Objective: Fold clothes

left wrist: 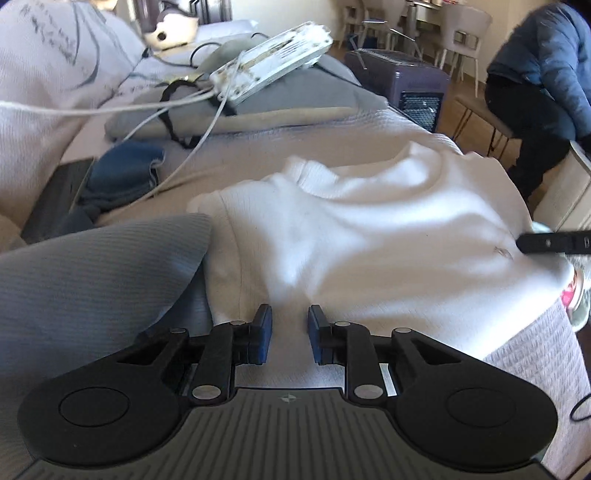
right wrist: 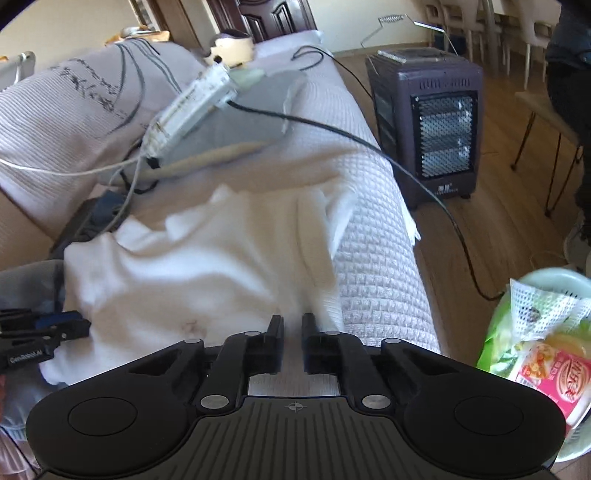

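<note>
Now the white garment (left wrist: pixel 369 236) lies spread and rumpled across the sofa seat (left wrist: pixel 236 158), over a pale quilted cover (right wrist: pixel 373 266) that drapes down the front edge. The left gripper (left wrist: pixel 290 334) sits low at the garment's near hem, its blue-padded fingers (left wrist: pixel 263 332) parted by a moderate gap with nothing between them. The right gripper (right wrist: pixel 293 341) hovers at the garment's corner by the seat's front edge, black fingers (right wrist: pixel 275 343) narrowly apart, holding nothing that can be seen.

Beside the garment on the left lies a grey ribbed cloth (left wrist: pixel 92 266), touching its side. Toward the far end of the seat rests a grey folded cushion (left wrist: pixel 258 99) with a white power strip (left wrist: pixel 273 59) on top, cables trailing off it. A blue cloth (left wrist: pixel 122 173) is bunched near the back edge.

On the wooden floor (right wrist: pixel 480 236) beyond the front edge stands a dark space heater (right wrist: pixel 428 122). A person in a blue jacket (left wrist: pixel 546 74) sits at far right, with pale chairs (left wrist: pixel 458 26) behind. A basket (right wrist: pixel 554 280) of packets sits near the right gripper.
</note>
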Tool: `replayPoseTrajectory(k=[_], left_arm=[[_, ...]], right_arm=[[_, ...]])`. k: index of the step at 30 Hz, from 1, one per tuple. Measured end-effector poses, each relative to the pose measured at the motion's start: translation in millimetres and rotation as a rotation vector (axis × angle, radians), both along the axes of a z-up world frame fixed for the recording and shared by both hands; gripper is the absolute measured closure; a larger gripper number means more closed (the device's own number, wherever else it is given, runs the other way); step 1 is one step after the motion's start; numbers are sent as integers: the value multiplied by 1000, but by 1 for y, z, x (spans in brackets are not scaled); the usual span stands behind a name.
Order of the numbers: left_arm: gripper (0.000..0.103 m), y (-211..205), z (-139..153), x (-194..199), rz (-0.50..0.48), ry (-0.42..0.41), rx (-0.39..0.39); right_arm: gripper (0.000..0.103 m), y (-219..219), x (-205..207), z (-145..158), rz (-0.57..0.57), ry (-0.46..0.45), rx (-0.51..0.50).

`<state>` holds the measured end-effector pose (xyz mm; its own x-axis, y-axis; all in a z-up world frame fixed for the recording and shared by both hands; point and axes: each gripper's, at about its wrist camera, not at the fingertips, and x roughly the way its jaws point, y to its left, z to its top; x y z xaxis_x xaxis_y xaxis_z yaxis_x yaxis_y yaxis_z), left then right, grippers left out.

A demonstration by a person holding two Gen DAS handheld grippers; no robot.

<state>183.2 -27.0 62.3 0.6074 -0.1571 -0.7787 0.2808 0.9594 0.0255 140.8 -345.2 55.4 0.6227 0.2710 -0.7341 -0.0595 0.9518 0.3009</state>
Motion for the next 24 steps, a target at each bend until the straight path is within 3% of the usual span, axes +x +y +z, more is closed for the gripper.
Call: replayPoseTrajectory(k=[6, 8, 9, 14, 18, 24], left_arm=[[77, -6, 11, -4, 3, 6, 15], [58, -9, 23, -12, 6, 4, 8], [47, -11, 30, -17, 5, -2, 3], [26, -8, 63, -70, -29, -75, 7], [22, 8, 77, -117, -23, -105, -43], [19, 35, 98, -177, 27, -154, -56]], right_arm=[[94, 3, -6, 4, -6, -1, -5], [84, 7, -9, 13, 0, 7, -12], [74, 8, -15, 19, 4, 5, -3], [53, 17, -60, 48, 46, -56, 7], [39, 30, -105, 60, 114, -95, 19], [33, 60, -157, 62, 244, -92, -3]])
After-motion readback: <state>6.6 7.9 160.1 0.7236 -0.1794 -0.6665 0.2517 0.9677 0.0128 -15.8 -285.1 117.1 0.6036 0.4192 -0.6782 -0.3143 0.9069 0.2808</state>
